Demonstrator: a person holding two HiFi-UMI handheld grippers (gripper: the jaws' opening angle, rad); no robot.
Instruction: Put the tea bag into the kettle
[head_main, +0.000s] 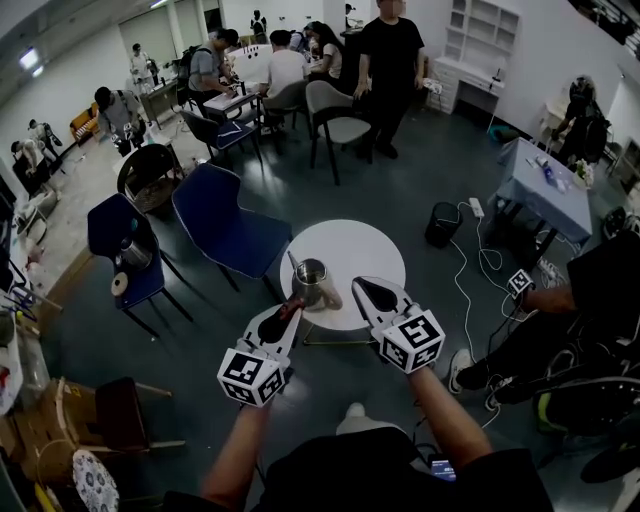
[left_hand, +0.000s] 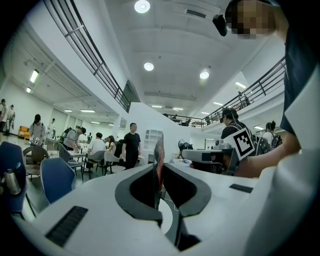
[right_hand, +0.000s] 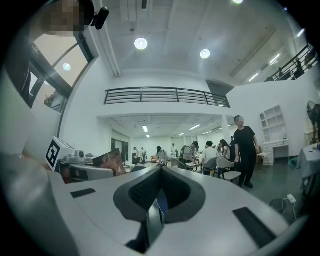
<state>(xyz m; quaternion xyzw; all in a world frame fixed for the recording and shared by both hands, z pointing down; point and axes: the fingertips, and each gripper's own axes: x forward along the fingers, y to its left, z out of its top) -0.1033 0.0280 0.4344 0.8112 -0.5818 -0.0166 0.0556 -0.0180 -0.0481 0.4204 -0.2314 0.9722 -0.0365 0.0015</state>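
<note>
A steel kettle (head_main: 312, 283) stands at the near left edge of the small round white table (head_main: 352, 250). My left gripper (head_main: 289, 312) hovers just in front of the kettle, shut on a thin red tea bag packet (head_main: 294, 304). In the left gripper view the tea bag (left_hand: 158, 159) stands edge-on between the closed jaws of the left gripper (left_hand: 159, 172). My right gripper (head_main: 364, 287) is over the table's near edge, to the right of the kettle. In its own view the right gripper (right_hand: 160, 172) is shut with nothing held, and the tea bag (right_hand: 113, 162) shows at its left.
Two blue chairs (head_main: 226, 229) (head_main: 122, 243) stand left of the table. A black bin (head_main: 441, 223) and white cables (head_main: 470, 270) lie to the right, near a seated person's legs (head_main: 560, 340). Several people (head_main: 390, 70) sit and stand around tables farther back.
</note>
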